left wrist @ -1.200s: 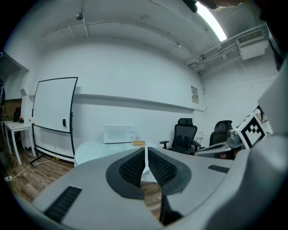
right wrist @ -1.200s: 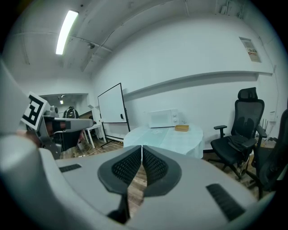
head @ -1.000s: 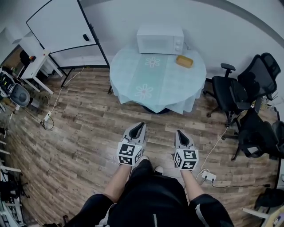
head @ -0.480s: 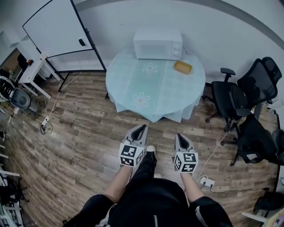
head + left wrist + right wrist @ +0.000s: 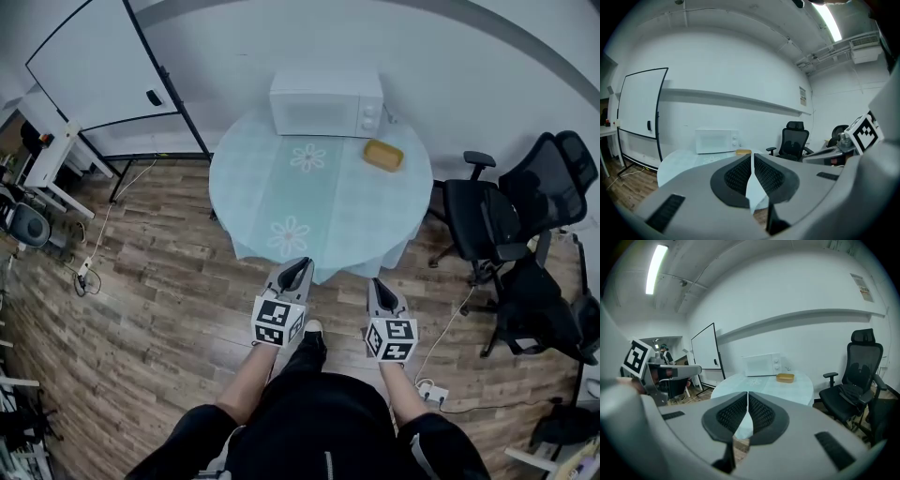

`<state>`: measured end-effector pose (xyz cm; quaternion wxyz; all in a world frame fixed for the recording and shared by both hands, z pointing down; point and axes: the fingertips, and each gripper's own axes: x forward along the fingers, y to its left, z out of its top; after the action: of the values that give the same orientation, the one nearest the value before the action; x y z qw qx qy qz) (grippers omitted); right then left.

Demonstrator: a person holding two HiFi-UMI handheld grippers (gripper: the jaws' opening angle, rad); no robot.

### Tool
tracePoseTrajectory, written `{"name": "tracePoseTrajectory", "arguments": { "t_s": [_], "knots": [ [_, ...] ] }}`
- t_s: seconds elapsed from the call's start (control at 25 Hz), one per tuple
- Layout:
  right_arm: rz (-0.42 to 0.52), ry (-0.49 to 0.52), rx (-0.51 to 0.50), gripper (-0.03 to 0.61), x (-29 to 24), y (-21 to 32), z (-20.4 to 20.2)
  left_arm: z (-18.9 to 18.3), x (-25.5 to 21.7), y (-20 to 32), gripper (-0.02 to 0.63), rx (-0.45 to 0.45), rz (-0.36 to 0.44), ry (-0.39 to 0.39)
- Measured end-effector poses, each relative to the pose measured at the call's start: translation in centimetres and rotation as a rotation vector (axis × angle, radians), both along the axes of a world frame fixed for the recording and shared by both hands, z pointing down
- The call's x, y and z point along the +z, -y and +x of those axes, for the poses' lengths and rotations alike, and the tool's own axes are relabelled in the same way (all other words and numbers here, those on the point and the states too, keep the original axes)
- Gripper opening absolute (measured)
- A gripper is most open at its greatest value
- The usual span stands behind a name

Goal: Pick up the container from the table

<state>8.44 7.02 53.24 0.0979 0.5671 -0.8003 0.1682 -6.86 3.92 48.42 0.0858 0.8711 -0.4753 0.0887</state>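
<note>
1. The yellow container (image 5: 383,155) sits on the round tabletop (image 5: 281,192), toward its 2 o'clock edge in the head view. Nothing touches it.
2. A white microwave (image 5: 326,103) stands at the tabletop's 12 o'clock edge. The container lies near it, at about 4 o'clock from it.
3. The left hand-held gripper (image 5: 297,267) is held over the wooden floor (image 5: 159,281) just short of the tabletop's 6 o'clock edge. Its jaws are pressed together with nothing between them.
4. The right hand-held gripper (image 5: 380,283) is beside it, at its 3 o'clock. Its jaws are also pressed together and empty, and it is well apart from the container.
5. A whiteboard (image 5: 94,66) stands at 10 o'clock from the tabletop, and black office chairs (image 5: 497,220) at 3 o'clock.
</note>
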Motion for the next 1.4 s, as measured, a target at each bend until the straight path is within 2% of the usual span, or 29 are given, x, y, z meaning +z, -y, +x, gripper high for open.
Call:
{"name": "tracePoseTrajectory", "arguments": {
  "t_s": [0.24, 0.68, 1.4],
  "knots": [
    [-0.011, -0.006, 0.023, 0.026, -0.2, 5.4, -0.6, -0.5, 0.1, 5.7, 0.032, 0.022, -0.013, -0.005],
    [-0.020, -0.020, 0.050, 0.026, 0.0, 12.2, -2.8, -2.9, 0.7, 13.2, 0.032, 0.043, -0.026, -0.026],
    [-0.050, -0.014, 0.121, 0.026, 1.5, 17.2, -1.6, -2.2, 2.8, 18.5, 0.032, 0.099, -0.066, -0.029]
  ]
}}
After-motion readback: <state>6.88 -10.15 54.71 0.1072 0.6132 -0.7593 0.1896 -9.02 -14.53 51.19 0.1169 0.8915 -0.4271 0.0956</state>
